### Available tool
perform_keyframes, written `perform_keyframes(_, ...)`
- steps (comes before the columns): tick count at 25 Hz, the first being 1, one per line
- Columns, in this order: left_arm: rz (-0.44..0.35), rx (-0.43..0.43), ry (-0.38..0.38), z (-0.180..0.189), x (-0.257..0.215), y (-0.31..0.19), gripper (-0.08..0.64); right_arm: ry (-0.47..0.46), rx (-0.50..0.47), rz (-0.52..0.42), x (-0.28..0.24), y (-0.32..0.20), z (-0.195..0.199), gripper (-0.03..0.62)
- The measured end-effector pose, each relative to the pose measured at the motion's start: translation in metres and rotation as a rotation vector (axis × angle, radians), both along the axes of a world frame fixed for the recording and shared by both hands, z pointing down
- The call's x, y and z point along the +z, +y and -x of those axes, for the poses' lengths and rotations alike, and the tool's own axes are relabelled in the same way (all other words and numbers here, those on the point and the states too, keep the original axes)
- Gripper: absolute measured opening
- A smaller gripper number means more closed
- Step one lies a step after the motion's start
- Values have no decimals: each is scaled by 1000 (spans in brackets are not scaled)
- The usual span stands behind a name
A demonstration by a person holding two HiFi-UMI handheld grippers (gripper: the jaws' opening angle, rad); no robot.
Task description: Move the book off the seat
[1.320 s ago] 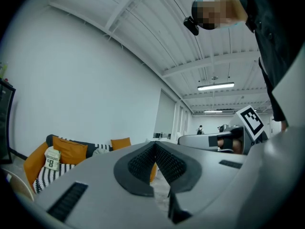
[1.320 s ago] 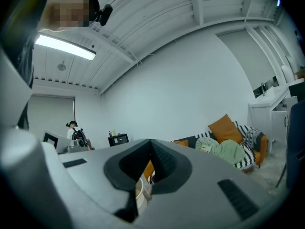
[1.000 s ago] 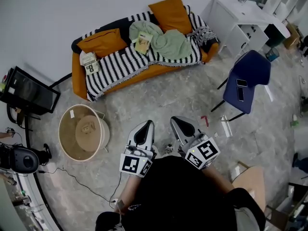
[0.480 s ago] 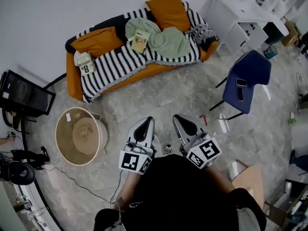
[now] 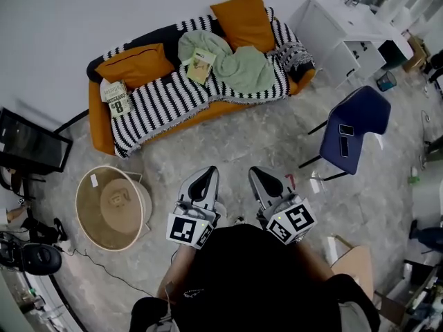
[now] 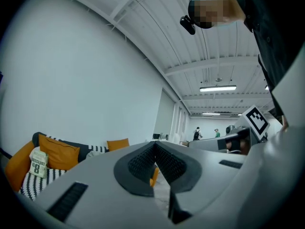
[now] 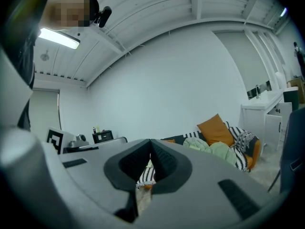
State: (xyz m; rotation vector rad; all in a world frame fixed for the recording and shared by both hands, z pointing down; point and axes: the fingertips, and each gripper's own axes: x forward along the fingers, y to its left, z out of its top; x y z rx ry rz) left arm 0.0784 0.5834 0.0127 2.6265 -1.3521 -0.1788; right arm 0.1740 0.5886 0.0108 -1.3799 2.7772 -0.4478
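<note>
Sofa (image 5: 208, 102), orange, stands at the far side of the floor. A striped blanket (image 5: 166, 95) covers its seat, and a green blanket (image 5: 242, 64) lies bunched on that. Both grippers are held level at the near side, well apart from the sofa. The left gripper (image 5: 205, 173) has its fingers (image 6: 140, 163) pressed together with nothing between them. The right gripper (image 5: 257, 173) is the same, fingers (image 7: 164, 163) pressed together and empty. The book (image 5: 201, 66) lies on the seat at the green blanket's left edge, untouched.

Step, as judged: approach. Nothing is grasped yet.

Next move, as judged: close the remaining floor to the sofa, spread the fingers of one gripper, bring them over the book's free edge and pinch it. The soft blanket under the book may give way, so a shallow bite on the cover looks risky.

Against the frame a second ago: the round basket (image 5: 78, 209) and the blue chair (image 5: 356, 120) sit lower in the head view, so the person has stepped toward the sofa. The book keeps its place, and both grippers stay closed.
</note>
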Motion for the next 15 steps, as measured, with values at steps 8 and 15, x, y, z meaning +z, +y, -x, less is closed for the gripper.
perform_keyframes(8,-9,37,-1,29,-3,-57,11,7,29,-1,-1,-57,31,15)
perform_keyframes(15,-12,17,-12,63,0,-87,11,-5,3,-24,-5,-95,69,15)
